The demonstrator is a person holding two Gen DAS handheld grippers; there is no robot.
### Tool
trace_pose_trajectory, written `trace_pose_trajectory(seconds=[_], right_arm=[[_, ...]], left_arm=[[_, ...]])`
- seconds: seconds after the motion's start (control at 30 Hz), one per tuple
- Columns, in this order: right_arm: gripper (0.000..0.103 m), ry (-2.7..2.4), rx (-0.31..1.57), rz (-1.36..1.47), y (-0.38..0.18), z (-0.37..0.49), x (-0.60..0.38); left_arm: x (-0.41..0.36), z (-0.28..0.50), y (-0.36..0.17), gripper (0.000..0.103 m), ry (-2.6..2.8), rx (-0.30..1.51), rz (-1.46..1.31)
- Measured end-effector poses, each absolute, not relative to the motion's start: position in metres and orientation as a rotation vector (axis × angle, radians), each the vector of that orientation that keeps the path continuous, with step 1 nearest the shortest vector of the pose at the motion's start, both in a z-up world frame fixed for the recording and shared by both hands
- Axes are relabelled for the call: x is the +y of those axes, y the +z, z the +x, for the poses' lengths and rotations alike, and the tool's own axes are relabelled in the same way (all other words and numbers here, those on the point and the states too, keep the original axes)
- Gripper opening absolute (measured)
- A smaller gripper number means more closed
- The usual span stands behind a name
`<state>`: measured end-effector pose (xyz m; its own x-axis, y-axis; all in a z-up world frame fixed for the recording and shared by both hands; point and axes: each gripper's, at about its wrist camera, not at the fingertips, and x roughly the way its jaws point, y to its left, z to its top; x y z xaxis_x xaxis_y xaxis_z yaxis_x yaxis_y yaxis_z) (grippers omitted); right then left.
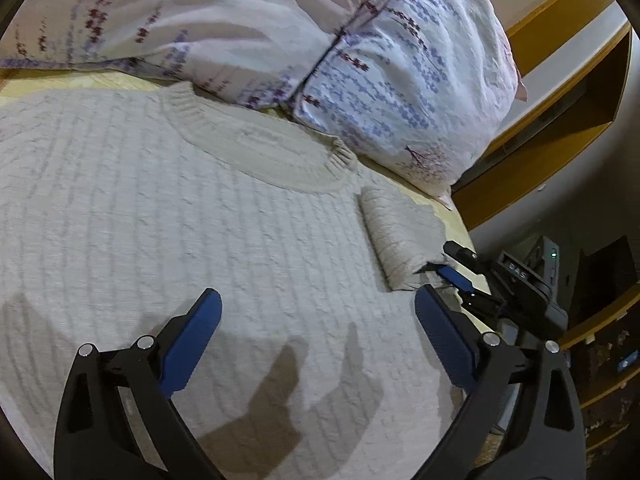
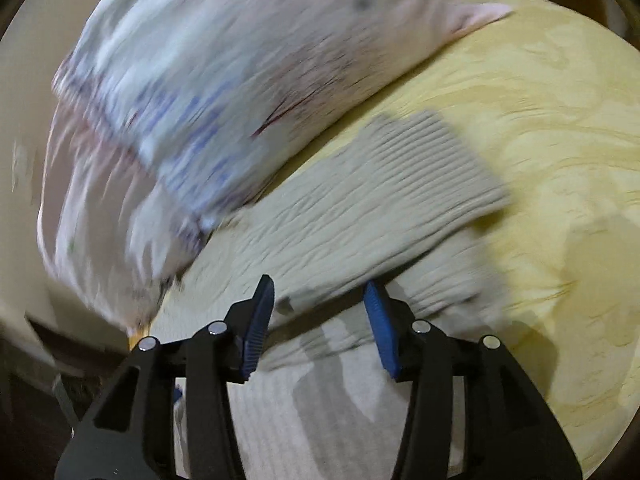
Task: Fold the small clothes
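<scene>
both claws gape wide: the left gripper [image 1: 316, 322] hangs over the sweater [image 1: 160, 220] on the yellow bedspread [image 2: 540, 128], holding nothing; the right gripper [image 2: 320, 308] straddles the folded sleeve [image 2: 360, 208] at the bed's edge, beside the floral pillow [image 1: 380, 80].

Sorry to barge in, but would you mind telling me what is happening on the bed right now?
A person with a handheld gripper in each hand is folding a cream cable-knit sweater spread flat on a yellow bedspread, next to a floral pillow. The right gripper is open, its fingers straddling the edge of the sleeve, which lies folded over. The left gripper hovers open above the sweater's body, holding nothing. The neckline points toward the pillow.
</scene>
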<state>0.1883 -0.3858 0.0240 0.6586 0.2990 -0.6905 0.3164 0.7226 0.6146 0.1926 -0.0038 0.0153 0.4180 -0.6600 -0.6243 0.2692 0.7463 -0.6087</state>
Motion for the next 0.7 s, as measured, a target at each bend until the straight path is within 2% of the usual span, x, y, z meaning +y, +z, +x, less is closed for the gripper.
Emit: trace_pose_trajectory(seconds=[0.07, 0.2, 0.3, 0.43, 0.53, 0.6, 0.63, 0.7], right_arm=[[0.041, -0.052, 0.854, 0.782, 0.026, 0.188, -0.392], [0.016, -0.126, 0.838, 0.719, 0.03, 0.196, -0.395], [0.01, -0.119, 0.8, 0.621, 0.048, 0.2, -0.385], [0.009, 0.055, 0.734, 0.463, 0.085, 0.213, -0.329], [0.009, 0.315, 0.79, 0.352, 0.096, 0.23, -0.266], [0.012, 0.468, 0.884, 0.354, 0.086, 0.241, -0.232], [0.019, 0.522, 0.926, 0.379, 0.078, 0.244, -0.222], [0.054, 0.538, 0.954, 0.425, 0.071, 0.245, -0.22]], left_arm=[[-0.01, 0.195, 0.014, 0.097, -0.632, 0.992, -0.473], [-0.012, 0.2, 0.01, 0.095, -0.653, 1.011, -0.508], [-0.002, 0.204, 0.008, 0.094, -0.643, 1.004, -0.549], [0.027, 0.212, 0.007, 0.094, -0.624, 0.983, -0.689], [0.052, 0.214, 0.005, 0.094, -0.597, 0.954, -0.788], [0.062, 0.213, 0.001, 0.094, -0.575, 0.943, -0.827], [0.067, 0.213, -0.001, 0.094, -0.564, 0.945, -0.848], [0.069, 0.212, -0.003, 0.094, -0.557, 0.949, -0.854]])
